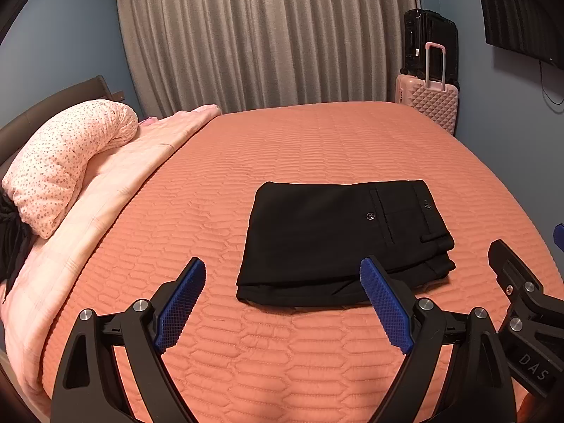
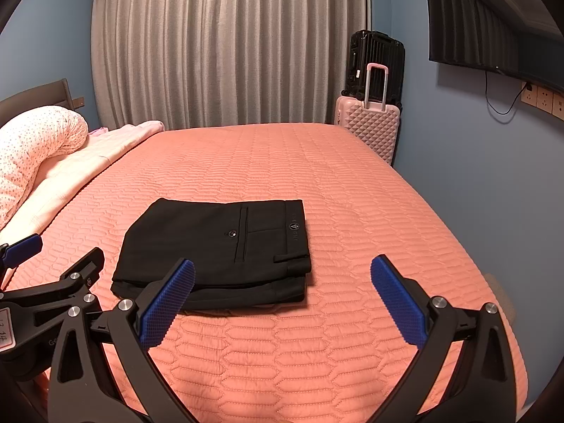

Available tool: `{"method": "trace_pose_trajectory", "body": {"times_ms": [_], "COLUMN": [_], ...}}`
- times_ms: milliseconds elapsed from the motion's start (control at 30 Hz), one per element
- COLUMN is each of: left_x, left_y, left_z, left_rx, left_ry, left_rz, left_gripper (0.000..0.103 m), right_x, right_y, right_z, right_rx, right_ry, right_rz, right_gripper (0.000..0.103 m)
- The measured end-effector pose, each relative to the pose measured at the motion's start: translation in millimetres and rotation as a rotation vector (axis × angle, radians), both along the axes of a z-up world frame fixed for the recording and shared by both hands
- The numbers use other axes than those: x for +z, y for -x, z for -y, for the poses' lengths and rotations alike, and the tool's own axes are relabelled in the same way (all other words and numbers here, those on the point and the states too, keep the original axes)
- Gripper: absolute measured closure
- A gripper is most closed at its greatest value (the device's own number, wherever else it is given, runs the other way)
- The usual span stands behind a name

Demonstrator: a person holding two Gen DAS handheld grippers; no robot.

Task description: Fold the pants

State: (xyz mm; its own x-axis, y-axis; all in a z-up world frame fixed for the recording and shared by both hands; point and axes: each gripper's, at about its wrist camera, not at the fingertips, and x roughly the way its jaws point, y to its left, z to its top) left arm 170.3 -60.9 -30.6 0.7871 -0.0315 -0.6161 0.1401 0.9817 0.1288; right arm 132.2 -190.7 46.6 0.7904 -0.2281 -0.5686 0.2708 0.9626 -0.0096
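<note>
Black pants lie folded into a compact rectangle on the orange quilted bedspread, back pocket and button facing up. The same pants sit left of centre in the right wrist view. My left gripper hovers open just in front of the pants, blue pads wide apart, nothing between them. My right gripper is also open and empty, held in front of the pants and to their right. Each gripper shows at the edge of the other's view, the right gripper and the left gripper.
A dotted pink pillow and a pale pink blanket lie at the bed's left end. A pink suitcase and a black suitcase stand by the far right corner. Grey curtains hang behind. A television is on the right wall.
</note>
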Motion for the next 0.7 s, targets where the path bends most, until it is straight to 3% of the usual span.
{"method": "trace_pose_trajectory", "body": {"times_ms": [700], "left_x": [-1.1], "left_y": [1.4], "left_z": [3.3], "left_rx": [0.004], "left_ry": [0.003], "left_rz": [-0.002], "left_gripper": [0.015], "right_x": [-3.4], "right_y": [2.0], "right_z": [-3.4], "right_rx": [-0.004], "right_ry": [-0.002], "right_rz": [0.004], "right_gripper": [0.005]}}
